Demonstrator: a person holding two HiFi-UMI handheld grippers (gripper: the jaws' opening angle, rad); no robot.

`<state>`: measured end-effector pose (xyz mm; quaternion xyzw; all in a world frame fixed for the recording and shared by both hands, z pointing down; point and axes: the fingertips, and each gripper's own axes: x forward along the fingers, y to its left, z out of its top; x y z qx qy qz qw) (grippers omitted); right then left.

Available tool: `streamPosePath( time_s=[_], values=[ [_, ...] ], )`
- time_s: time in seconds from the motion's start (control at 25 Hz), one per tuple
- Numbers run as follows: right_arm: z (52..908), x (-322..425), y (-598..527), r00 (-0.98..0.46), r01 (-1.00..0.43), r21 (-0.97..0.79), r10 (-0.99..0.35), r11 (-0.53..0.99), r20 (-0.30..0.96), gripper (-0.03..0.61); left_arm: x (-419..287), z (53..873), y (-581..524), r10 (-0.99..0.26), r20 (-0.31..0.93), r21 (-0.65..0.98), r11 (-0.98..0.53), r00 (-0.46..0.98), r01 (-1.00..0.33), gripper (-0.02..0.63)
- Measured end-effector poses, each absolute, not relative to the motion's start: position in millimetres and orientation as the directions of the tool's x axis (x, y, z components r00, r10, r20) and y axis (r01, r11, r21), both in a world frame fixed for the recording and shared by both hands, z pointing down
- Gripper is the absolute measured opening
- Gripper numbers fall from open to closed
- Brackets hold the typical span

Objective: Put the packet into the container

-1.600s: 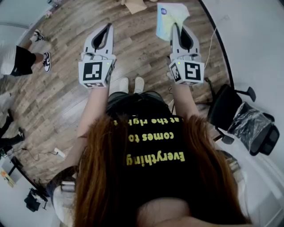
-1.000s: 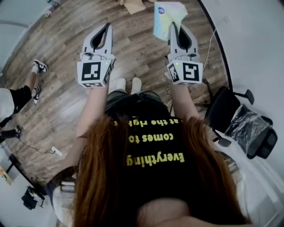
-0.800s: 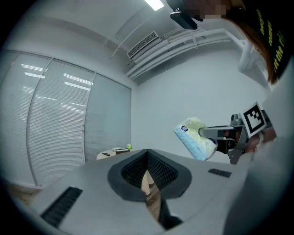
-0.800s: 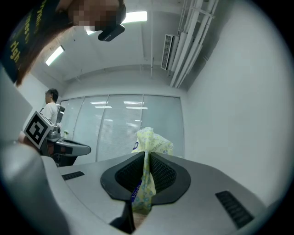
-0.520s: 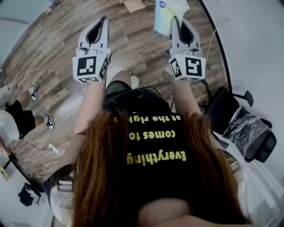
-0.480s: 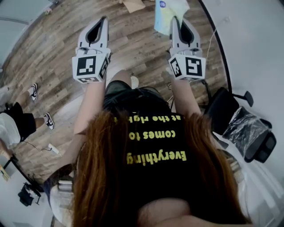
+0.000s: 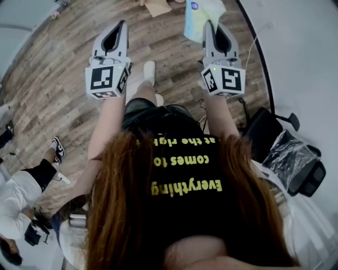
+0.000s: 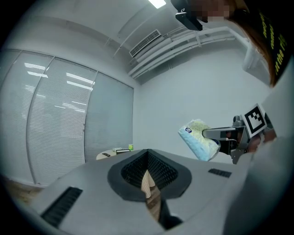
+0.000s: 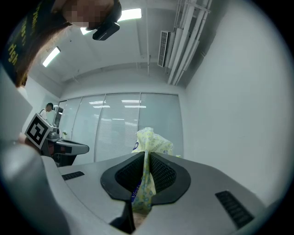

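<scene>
The packet (image 7: 202, 16) is a soft pale blue and yellow pack with a small blue logo. My right gripper (image 7: 209, 23) is shut on its lower edge and holds it out over the wooden floor. In the right gripper view the packet (image 9: 150, 140) rises from between the closed jaws of the right gripper (image 9: 144, 158). My left gripper (image 7: 123, 23) is level with it to the left, shut with nothing in it. Seen from the left gripper (image 8: 147, 156), the packet (image 8: 198, 140) hangs in the air at the right. No container shows in any view.
A black office chair (image 7: 266, 129) and a chair wrapped in plastic (image 7: 296, 158) stand at the right by the white wall. A person in white (image 7: 21, 195) is at the lower left. A flat piece of cardboard (image 7: 158, 6) lies on the floor ahead.
Both grippers have risen a little and moved forward with the packet. The holder has put one foot forward. The bystander at the left has moved toward the lower left.
</scene>
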<state>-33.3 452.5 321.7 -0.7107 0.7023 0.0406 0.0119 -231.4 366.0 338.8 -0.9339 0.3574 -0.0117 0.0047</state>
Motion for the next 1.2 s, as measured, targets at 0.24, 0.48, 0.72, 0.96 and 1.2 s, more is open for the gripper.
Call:
streamPosePath(
  time_s=[0.24,0.48,0.72,0.96,1.2],
  values=[
    [325,-19,412,0.02,-0.999,0.042,-0.998,-0.022,-0.057,0.051,-216,348,318,-0.662,0.024,0.008,-0.75,0.749,-0.662,0.001],
    [319,0,353,0.045,-0.998,0.047,-0.998,-0.047,-0.055,0.051,-197,343,249,-0.651,0.01,0.022,-0.758,0.759,-0.652,0.001],
    [313,9,293,0.067,-0.997,0.045,-0.996,-0.07,-0.066,0.051,-185,340,184,-0.631,0.007,0.018,-0.776,0.776,-0.631,0.0],
    [320,21,253,0.089,-0.995,0.031,-0.995,-0.091,-0.05,0.051,-175,342,141,-0.621,0.018,0.021,-0.783,0.783,-0.622,0.001],
    [328,36,223,0.096,-0.995,0.02,-0.995,-0.097,-0.027,0.051,-165,348,112,-0.627,0.029,0.042,-0.777,0.779,-0.628,0.0]
  ],
)
